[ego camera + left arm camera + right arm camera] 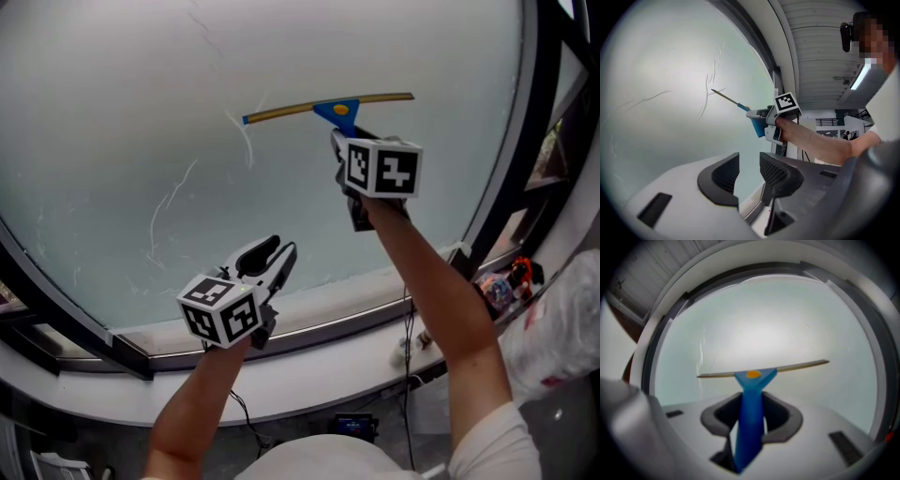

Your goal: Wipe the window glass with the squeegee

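Against the window glass, the squeegee blade lies flat; right tool clamps its handle from below; left tool stands parted, empty.

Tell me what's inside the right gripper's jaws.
The squeegee: its blue handle is clamped by the right gripper, blade against the window glass. The handle's lower end is covered by the jaws.

A curved white window ledge, crossed by a thin black cable, holds colourful small packets at its right end.

white bag far right | black cable | ceiling light
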Demonstrator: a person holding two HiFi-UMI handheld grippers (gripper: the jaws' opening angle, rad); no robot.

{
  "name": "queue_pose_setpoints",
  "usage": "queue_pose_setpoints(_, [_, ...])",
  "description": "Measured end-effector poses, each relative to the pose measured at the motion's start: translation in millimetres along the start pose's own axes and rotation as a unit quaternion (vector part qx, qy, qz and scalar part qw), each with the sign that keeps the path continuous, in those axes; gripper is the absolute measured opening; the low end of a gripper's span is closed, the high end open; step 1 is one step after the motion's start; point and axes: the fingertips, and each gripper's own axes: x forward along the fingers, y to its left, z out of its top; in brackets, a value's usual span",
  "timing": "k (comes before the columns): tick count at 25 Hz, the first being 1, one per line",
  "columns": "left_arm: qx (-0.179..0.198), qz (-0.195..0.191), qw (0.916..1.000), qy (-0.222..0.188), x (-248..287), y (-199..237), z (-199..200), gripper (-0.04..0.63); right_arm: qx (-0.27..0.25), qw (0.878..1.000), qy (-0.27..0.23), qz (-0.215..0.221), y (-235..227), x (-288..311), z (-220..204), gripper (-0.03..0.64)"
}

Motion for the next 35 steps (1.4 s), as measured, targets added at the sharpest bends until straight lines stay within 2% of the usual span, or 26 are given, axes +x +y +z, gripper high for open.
queue_pose_setpoints(13, [-0.024, 0.006, 0.9994, 0.024, -5, 2, -37, 0.157, 0.008, 1.0, 0.028, -0.001, -2, -2, -48, 0.147])
queue_pose_setpoints(23, [-0.045, 0.016, 0.998, 0.041, -6, 8, -64, 0.156, -0.005, 0.999, 0.044, -0.004, -4, -5, -85, 0.147])
queue_pose_setpoints(35, [-0.061, 0.024, 0.9963, 0.055, -9, 12, -86, 0.156, -0.001, 0.998, 0.057, -0.008, -6, -5, -116, 0.147])
